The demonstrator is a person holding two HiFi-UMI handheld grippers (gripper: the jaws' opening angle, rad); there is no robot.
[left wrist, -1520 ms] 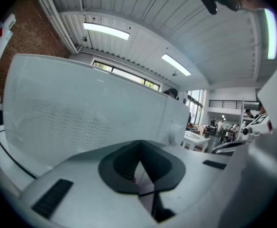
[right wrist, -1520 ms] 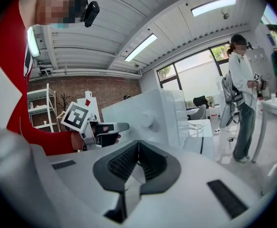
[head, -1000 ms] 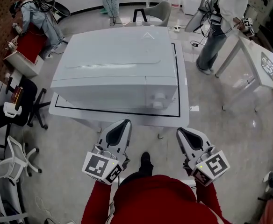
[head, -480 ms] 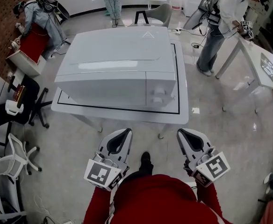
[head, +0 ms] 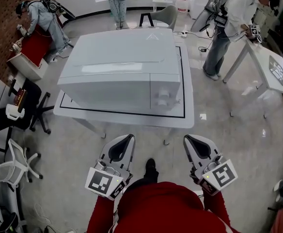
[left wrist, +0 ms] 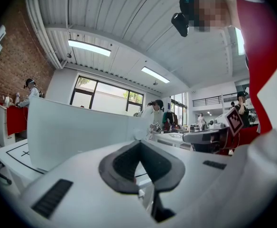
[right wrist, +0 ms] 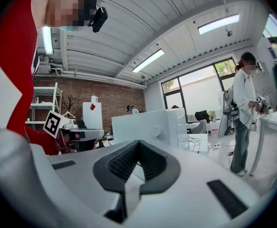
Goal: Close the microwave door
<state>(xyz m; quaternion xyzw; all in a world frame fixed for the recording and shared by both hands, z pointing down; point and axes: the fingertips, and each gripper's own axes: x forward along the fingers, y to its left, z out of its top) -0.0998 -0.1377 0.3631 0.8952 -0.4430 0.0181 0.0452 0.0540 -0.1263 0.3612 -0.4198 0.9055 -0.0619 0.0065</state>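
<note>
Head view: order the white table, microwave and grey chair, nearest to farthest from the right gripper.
1. White table, front edge ahead of the right gripper.
2. Microwave, on that table.
3. Grey chair, beyond the table's far edge.

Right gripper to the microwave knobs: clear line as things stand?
Probably yes. The right gripper hangs short of the table, jaws together, with only bare floor between. The knobs sit on the front right of the microwave, facing it, nothing in front. It needs a forward reach.

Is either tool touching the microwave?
No, the left tool and right tool both hang short of the table, clear of the microwave.
</note>
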